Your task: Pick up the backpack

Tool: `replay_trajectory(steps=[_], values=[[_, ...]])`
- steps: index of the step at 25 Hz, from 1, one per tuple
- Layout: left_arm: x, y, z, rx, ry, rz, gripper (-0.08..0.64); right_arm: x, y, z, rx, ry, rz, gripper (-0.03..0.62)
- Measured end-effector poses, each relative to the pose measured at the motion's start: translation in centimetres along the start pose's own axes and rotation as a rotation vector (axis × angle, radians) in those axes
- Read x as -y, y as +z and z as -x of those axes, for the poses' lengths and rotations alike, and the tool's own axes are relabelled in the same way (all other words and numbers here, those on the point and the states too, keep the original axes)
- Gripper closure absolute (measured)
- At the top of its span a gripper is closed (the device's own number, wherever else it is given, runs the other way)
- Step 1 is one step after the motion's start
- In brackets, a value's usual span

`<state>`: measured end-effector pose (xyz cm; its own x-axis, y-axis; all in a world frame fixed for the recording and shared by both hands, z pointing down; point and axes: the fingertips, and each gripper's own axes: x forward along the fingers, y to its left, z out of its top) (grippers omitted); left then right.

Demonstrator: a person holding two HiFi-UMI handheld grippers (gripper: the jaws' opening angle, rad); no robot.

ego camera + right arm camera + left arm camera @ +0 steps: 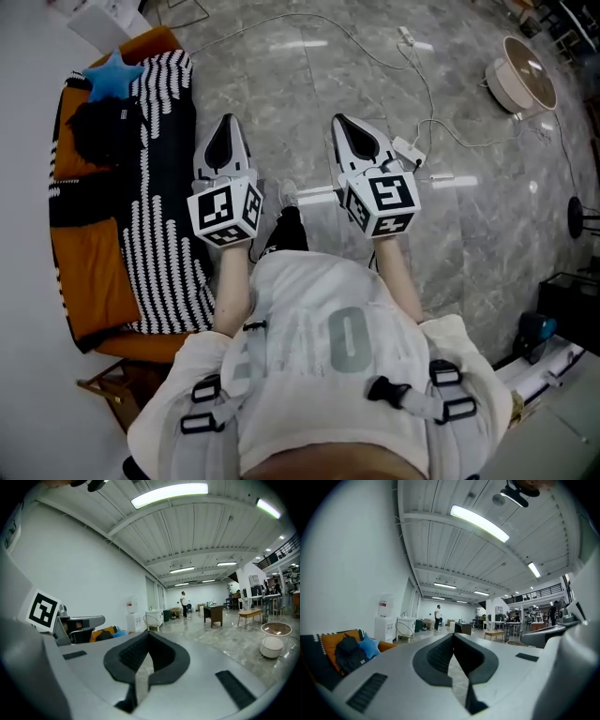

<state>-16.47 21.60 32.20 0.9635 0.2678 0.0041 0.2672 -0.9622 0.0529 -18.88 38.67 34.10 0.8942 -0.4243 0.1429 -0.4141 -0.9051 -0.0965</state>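
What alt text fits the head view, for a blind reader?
Seen from above, a person holds left tongs and right tongs forward, both shut and empty, over a grey floor. A black backpack lies on an orange sofa at left.

Bare marble floor lies open ahead of both hand-held grippers. A sofa draped in a striped blanket walls off the side left of the left hand-held gripper. A white adapter lies just right of the right hand-held gripper.

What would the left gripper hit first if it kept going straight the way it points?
Probably nothing near: the left gripper points along open floor, with the couch and backpack off to its left.
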Motion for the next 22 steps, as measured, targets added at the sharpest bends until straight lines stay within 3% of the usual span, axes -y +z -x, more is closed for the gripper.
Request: replay_trajectory(steps=[11, 22], values=[[-8.1, 1.6, -18.0, -0.037, -0.023, -0.033, 0.541, 3.2, 3.1, -18.4, -0.059, 0.017, -0.052, 0.588], [-17.5, 0.8, -24.5, -0.048, 0.073, -0.013, 0.541, 0.6, 3.5, -30.2, -0.106, 0.124, -0.023, 0.588]])
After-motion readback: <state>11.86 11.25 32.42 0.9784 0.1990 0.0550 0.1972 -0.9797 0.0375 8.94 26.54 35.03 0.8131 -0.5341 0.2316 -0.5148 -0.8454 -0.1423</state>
